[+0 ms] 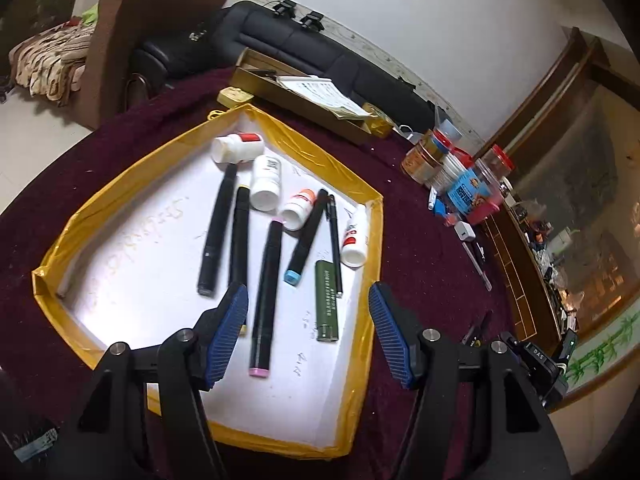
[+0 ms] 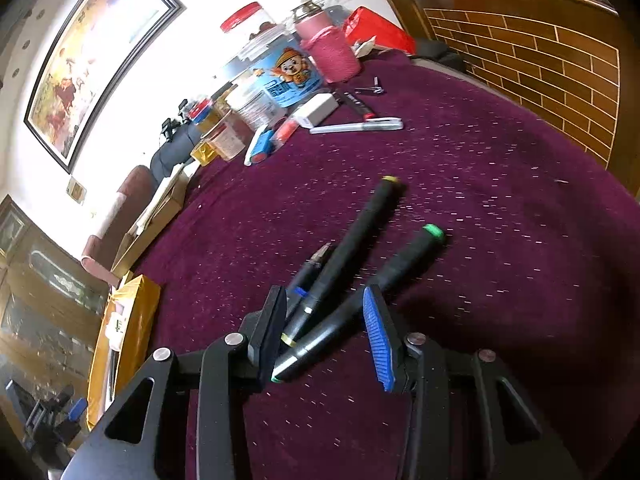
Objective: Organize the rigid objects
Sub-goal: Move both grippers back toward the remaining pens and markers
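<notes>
Both grippers (image 1: pixel 308 328) (image 2: pixel 326 334) tilt down, open; right one straddles markers (image 2: pixel 360 300), ungripped.

The left tongs (image 1: pixel 308 300) point forward and down, their two black arms spread and the blue ribbed pads (image 1: pixel 229 334) facing each other across a wide gap. Nothing is between the pads and nothing touches them; they hang open, held level and steady.

The right tongs (image 2: pixel 324 312) also slope forward and down, rolled a little so the left finger shows its dark back edge while the right finger shows its blue ribbed pad (image 2: pixel 378 340). Their gap is narrower than that of the left pair. The pads press on nothing, and the tips sit low, close to the counter.
</notes>
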Action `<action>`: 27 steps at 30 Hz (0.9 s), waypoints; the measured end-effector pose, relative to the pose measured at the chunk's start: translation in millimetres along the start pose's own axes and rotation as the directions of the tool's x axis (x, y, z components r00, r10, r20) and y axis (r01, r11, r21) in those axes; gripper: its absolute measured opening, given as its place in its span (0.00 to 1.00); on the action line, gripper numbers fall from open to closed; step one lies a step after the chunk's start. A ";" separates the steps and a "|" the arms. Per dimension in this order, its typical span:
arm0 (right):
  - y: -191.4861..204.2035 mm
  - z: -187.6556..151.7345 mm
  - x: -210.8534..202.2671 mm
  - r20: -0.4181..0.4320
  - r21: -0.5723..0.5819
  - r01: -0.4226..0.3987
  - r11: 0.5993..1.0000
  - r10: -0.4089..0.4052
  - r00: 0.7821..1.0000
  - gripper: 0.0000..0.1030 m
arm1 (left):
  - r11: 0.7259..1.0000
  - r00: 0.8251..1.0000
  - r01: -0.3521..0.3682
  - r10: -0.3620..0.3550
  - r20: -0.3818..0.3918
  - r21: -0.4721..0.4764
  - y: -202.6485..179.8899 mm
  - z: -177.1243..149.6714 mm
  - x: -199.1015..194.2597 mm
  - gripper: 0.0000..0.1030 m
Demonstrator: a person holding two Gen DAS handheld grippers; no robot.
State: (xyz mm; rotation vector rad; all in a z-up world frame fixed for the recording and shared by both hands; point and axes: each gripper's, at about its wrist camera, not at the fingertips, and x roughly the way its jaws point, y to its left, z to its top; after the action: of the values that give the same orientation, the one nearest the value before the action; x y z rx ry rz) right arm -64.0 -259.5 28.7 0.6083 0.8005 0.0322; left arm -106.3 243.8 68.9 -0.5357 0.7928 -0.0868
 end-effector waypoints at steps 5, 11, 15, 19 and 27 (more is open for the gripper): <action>4.7 0.1 12.5 0.031 -0.023 0.041 0.999 -0.041 0.999 0.35 | 1.000 1.000 -0.004 0.004 0.003 -0.020 10.0 0.8 -3.6 0.60; 0.0 -1.6 11.2 0.075 -0.025 0.044 0.999 -0.042 0.996 0.35 | 0.999 1.000 -0.006 0.006 0.007 -0.040 19.0 3.4 -4.8 0.60; -0.4 -3.3 10.1 0.088 -0.031 0.048 0.998 -0.045 0.995 0.36 | 0.998 1.000 -0.009 0.009 0.006 -0.057 24.4 4.4 -3.4 0.60; -1.9 -4.2 7.7 0.104 -0.025 0.054 0.998 -0.051 0.993 0.48 | 0.997 1.000 -0.013 0.014 0.008 -0.073 31.4 6.9 -3.3 0.60; -9.7 -2.4 6.3 0.108 0.009 0.023 1.000 -0.024 0.994 0.48 | 0.989 0.998 -0.050 0.054 0.028 -0.137 55.8 12.9 -7.7 0.60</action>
State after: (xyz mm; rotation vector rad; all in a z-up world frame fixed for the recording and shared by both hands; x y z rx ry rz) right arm -63.1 -264.9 18.2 0.6033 0.7032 -0.0252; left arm -109.6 299.6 54.1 -0.6436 0.7845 0.0240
